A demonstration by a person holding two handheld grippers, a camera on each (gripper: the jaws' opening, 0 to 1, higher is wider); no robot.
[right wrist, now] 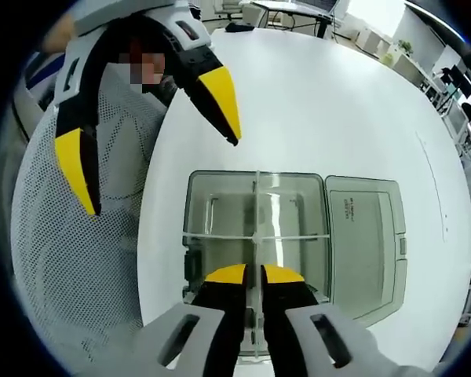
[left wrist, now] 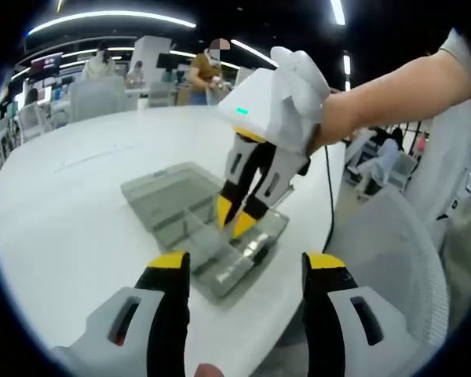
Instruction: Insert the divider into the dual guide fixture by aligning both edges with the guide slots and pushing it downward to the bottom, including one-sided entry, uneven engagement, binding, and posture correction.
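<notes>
Pinching a thin clear divider [right wrist: 256,236] between its yellow tips, the right tool [right wrist: 253,274] stands with its jaws nearly together, only the upright edge of the panel between them. In the left gripper view the same tool [left wrist: 237,214] comes down from a person's gloved hand [left wrist: 298,94], its yellow tips meeting just above the middle of the clear fixture [left wrist: 190,206]. The left tool [left wrist: 247,261] is spread wide and holds nothing, its tips apart at the near edge of the white worktop [left wrist: 71,212]; in the right gripper view it hangs above the box with both yellow tips splayed [right wrist: 153,137], clear of the fixture [right wrist: 212,212]. That fixture is a transparent rectangular box lying near the worktop's edge [right wrist: 337,102], with a cross wall running side to side and the divider standing along the other axis, crossing it at the centre. A hinged clear lid [right wrist: 369,236] lies open flat beside the box. How deep the divider sits in its guide slots is hard to judge, since plastic on plastic shows little contrast and the tool's jaws cover its near end. A mesh chair back [right wrist: 78,259] stands next to the worktop.
</notes>
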